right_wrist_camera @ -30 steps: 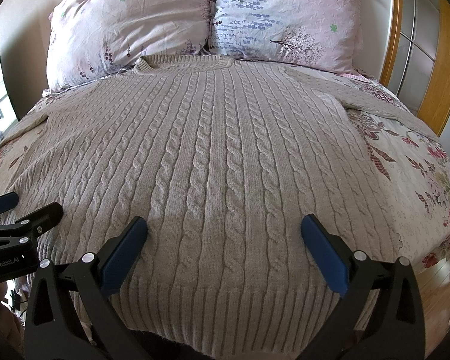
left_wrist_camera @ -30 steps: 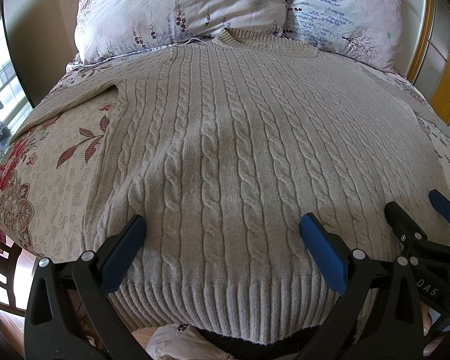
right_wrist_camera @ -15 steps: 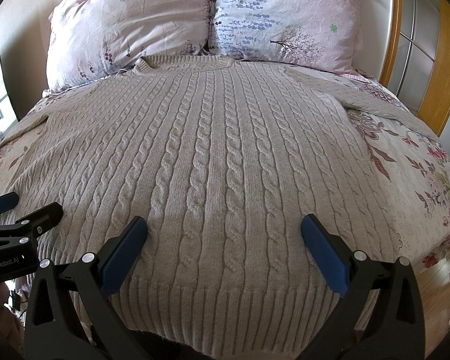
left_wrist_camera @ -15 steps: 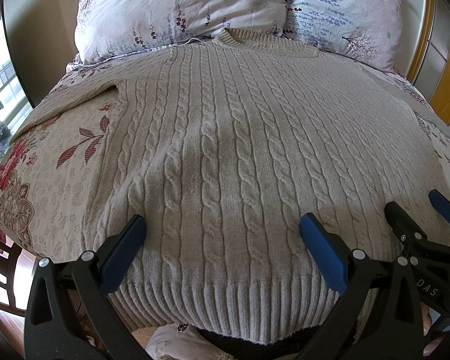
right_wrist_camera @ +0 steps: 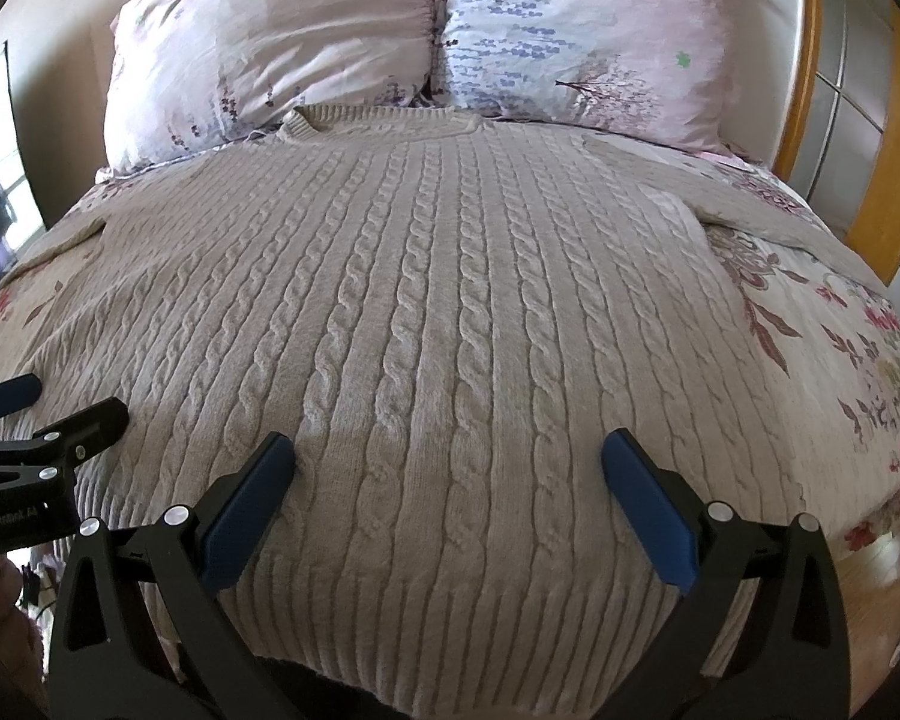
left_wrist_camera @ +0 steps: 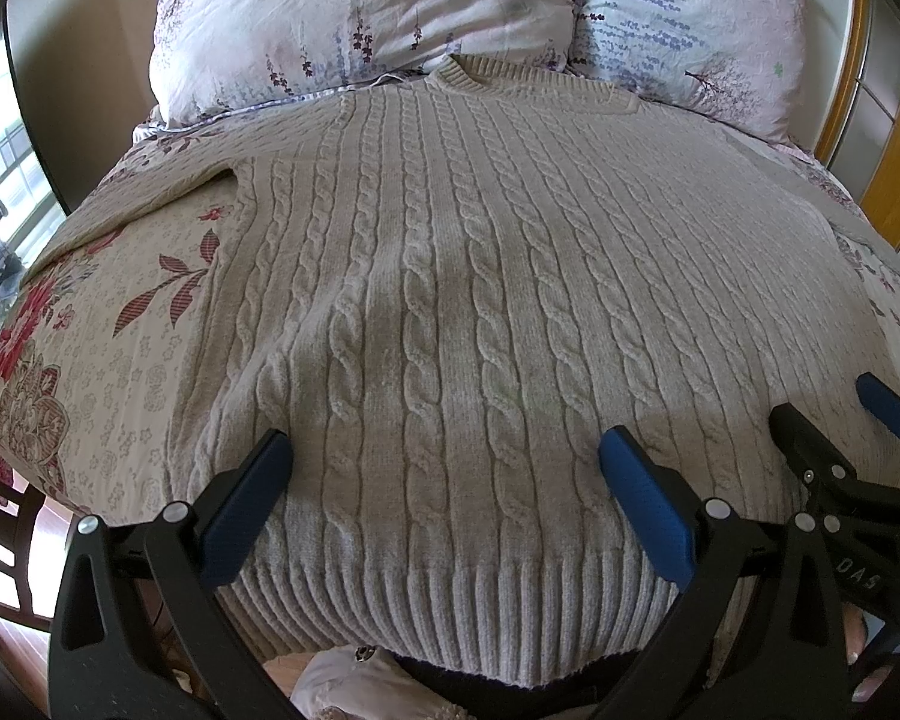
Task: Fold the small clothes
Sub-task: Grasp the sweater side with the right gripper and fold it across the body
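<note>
1 beige cable-knit sweater [left_wrist_camera: 450, 300] flat on bed [left_wrist_camera: 90, 360], collar toward 2 floral pillows [right_wrist_camera: 270, 60], hem nearest. 2 grippers: left hand-held gripper [left_wrist_camera: 444, 474] & right hand-held gripper [right_wrist_camera: 450, 474] both spread wide, holding nothing, over hem area, side by side.

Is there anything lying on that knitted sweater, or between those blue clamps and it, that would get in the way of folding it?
Nothing visible does. The sweater lies flat and bare on the bedspread. The left gripper and right gripper hang open just above its hem.
</note>
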Action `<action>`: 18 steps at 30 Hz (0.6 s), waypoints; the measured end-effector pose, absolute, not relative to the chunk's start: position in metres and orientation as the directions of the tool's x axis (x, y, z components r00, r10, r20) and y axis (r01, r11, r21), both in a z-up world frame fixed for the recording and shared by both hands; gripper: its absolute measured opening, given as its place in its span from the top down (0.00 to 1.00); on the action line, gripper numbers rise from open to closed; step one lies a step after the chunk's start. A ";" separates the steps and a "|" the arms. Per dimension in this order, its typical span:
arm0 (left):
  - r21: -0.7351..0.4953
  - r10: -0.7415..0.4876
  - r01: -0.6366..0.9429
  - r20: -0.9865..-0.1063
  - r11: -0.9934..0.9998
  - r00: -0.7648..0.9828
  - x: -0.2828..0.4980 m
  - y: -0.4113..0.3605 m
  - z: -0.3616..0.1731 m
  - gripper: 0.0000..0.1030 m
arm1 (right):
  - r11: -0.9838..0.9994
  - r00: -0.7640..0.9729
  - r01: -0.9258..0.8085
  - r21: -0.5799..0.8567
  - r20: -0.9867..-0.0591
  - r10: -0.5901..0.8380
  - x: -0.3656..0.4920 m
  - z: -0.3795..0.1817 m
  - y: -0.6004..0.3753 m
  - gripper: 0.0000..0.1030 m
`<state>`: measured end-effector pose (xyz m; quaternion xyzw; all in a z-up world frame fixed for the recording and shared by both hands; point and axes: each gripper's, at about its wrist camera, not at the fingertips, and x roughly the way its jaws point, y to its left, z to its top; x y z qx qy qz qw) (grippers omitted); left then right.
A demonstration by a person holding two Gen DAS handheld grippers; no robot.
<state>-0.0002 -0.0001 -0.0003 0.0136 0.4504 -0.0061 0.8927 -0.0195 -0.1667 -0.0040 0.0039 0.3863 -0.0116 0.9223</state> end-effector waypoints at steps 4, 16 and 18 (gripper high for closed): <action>0.016 -0.005 0.031 -0.802 0.999 0.597 -0.001 0.000 0.000 0.02 | 0.999 0.698 -0.033 0.001 -0.715 0.023 -0.016 -0.005 -0.168 0.01; -0.035 -0.095 0.102 -0.732 0.994 0.674 0.035 0.015 0.027 0.02 | 0.980 0.735 0.032 0.196 -0.669 0.110 0.025 0.032 -0.254 0.01; -0.019 -0.082 0.099 -0.725 0.995 0.684 0.050 0.019 0.035 0.02 | 0.954 0.748 0.115 0.275 -0.656 0.099 0.037 0.041 -0.292 0.01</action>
